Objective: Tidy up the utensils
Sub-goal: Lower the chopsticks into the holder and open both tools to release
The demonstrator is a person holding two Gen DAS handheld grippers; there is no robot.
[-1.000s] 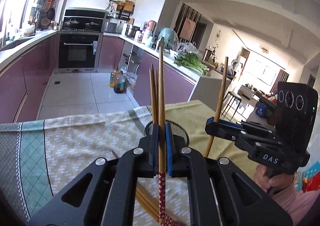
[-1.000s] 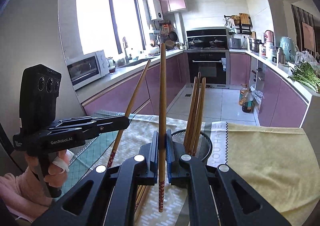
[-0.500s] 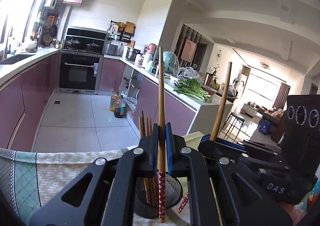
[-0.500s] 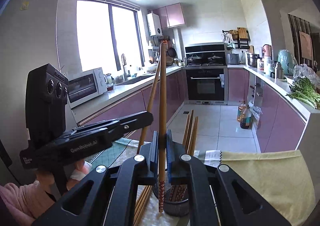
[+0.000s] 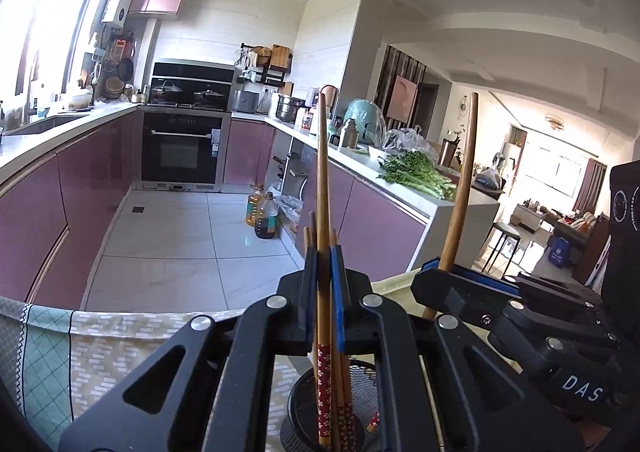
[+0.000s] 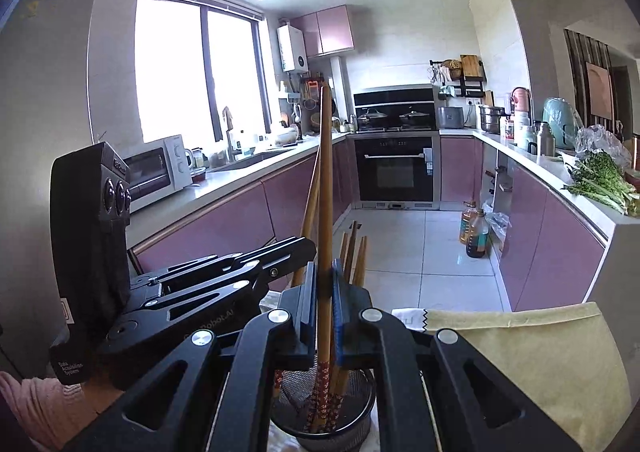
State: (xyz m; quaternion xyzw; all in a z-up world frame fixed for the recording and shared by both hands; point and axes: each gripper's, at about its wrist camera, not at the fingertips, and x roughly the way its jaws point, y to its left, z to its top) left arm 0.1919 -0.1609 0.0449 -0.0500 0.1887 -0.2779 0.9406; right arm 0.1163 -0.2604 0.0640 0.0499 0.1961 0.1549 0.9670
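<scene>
A kitchen with mauve cabinets, a built-in oven (image 6: 394, 167) and a pale tiled floor lies beyond a table under a patterned cloth (image 5: 132, 344). The left gripper (image 5: 324, 292) is clamped tight on one chopstick (image 5: 322, 179), held upright with its red flowered end down inside a black mesh holder (image 5: 360, 376). The right gripper (image 6: 325, 292) pinches a second chopstick (image 6: 326, 187) the same way, its patterned end also low in the holder (image 6: 356, 422). Each gripper shows in the other's view, close alongside. More chopsticks (image 6: 354, 252) already stand in the holder. A yellow cloth (image 6: 532, 352) covers the table's right part. Bottles of oil (image 5: 262, 215) stand on the floor, and greens (image 5: 416, 171) lie on the counter.
</scene>
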